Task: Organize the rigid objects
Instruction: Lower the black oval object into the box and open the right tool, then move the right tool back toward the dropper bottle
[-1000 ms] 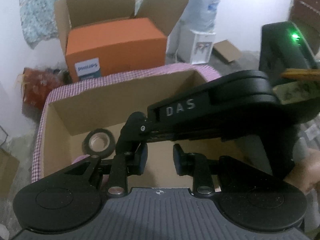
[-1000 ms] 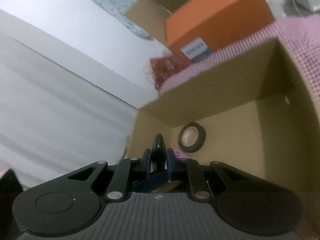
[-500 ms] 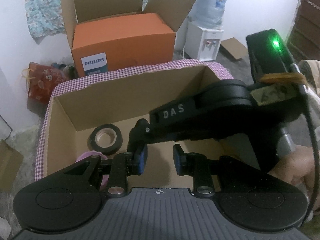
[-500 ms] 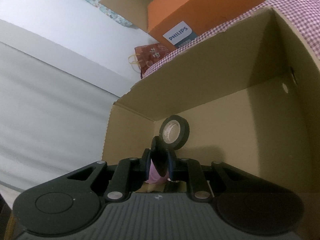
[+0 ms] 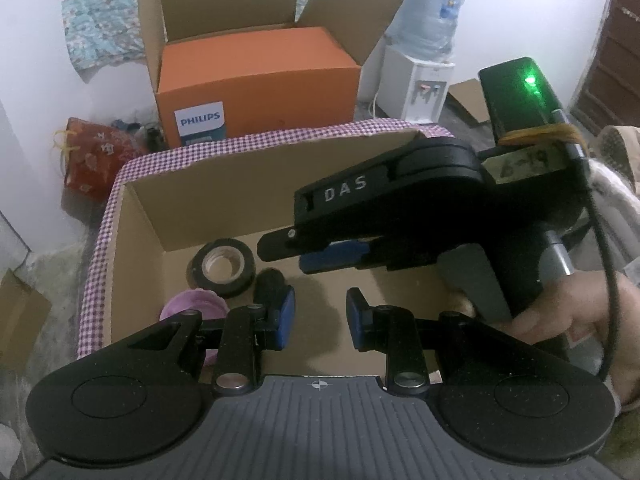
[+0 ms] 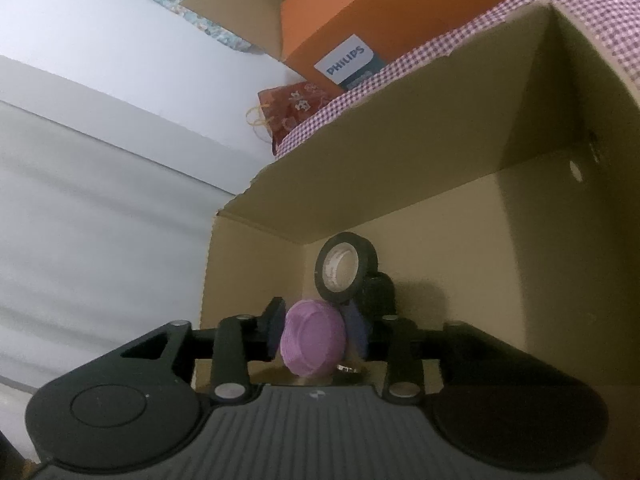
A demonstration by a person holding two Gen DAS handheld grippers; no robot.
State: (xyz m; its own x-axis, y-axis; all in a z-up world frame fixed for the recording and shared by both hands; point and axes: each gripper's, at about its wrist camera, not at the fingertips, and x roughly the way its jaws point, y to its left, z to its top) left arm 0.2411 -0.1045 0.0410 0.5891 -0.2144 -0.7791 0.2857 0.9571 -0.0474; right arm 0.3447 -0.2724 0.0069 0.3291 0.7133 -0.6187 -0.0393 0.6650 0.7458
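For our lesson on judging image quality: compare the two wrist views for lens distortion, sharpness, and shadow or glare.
Left wrist view: fisheye bends the checked-rim cardboard box edges and vignettes the corners; fairly sharp; a green indicator light glows with slight bloom. Right wrist view: same bending, tilted; softer and dimmer; the box's right inner wall is shaded, with a dark shadow beside the black tape roll.

White walls (image 5: 36, 60) are being shown behind the work area, with a patterned blue cloth (image 5: 100, 12) hung on the far wall. A water dispenser (image 5: 416, 80) carrying a blue bottle (image 5: 432, 12) is being seen against that wall, a dark wooden door (image 5: 616, 40) at right, and grey floor (image 5: 56, 280) bearing cardboard scraps (image 5: 468, 98).
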